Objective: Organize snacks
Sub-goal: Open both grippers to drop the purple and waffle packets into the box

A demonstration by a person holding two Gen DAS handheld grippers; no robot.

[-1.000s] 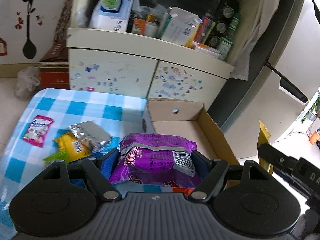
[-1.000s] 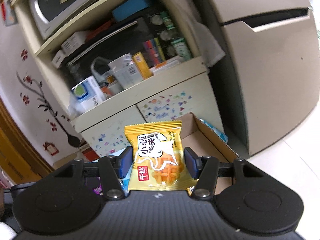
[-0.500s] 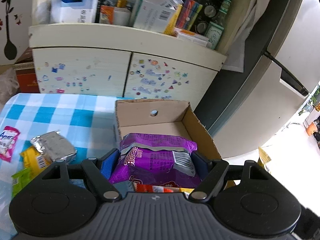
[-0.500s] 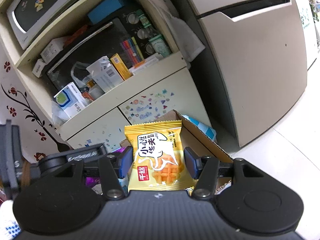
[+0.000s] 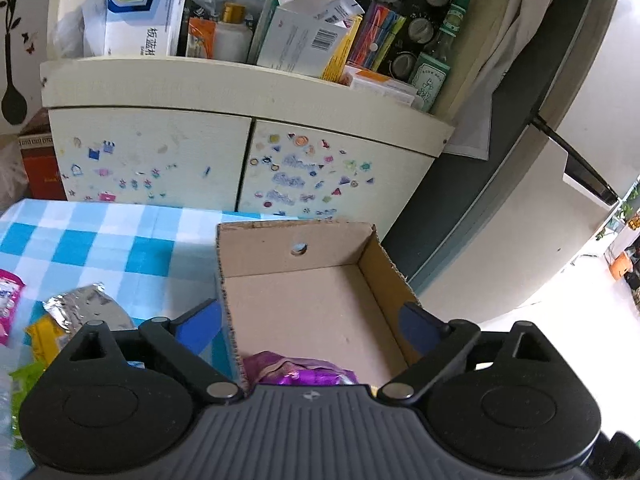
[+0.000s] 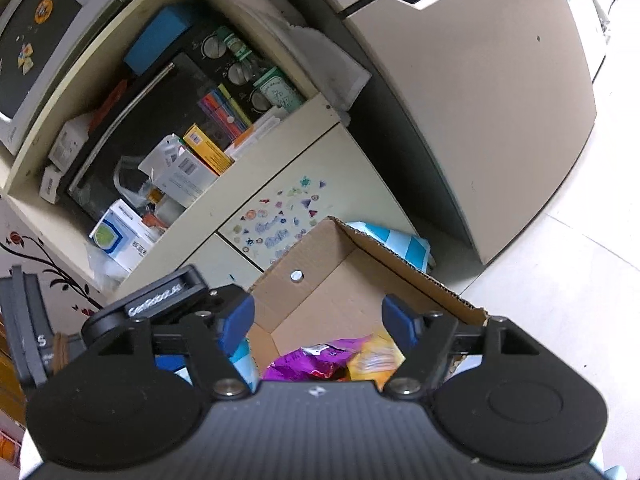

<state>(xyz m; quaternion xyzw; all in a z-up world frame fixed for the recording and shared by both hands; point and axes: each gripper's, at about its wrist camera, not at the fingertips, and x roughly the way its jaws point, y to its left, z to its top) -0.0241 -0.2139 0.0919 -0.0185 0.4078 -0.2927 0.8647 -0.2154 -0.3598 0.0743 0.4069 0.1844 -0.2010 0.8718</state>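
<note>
**A:** Where are your grippers right now?

**B:** Both of yours hang over the cardboard box (image 5: 316, 300) that stands on the blue-checked tablecloth (image 5: 100, 240). Your left gripper (image 5: 316, 320) has just been opening; its blue pads (image 5: 200, 320) now stand wide apart with nothing pressed between them, one outside the box's left wall and the other by the right wall.

**A:** And the right one?

**B:** Your right gripper (image 6: 318, 322) has just been opening too. Its jaws are apart and empty, with the box floor showing through the gap.

**A:** Where are the snacks, then?

**B:** The purple packet (image 5: 300, 368) lies inside the box at its near end, just below your left gripper. From the right wrist camera you see it again (image 6: 304, 364), with the yellow packet (image 6: 376, 356) beside it and touching it on the right. Both are partly hidden by the gripper body, so I cannot tell quite how they lie.

**A:** Anything outside the box?

**B:** Yes, on the cloth to the left of the box: a silver foil packet (image 5: 88, 308), a yellow one (image 5: 44, 338) touching it, a green one (image 5: 24, 380) nearer you, and a pink one (image 5: 8, 304) at the left edge. Beyond the table stands a cream cupboard (image 5: 240, 152) with stickers on its doors.
</note>
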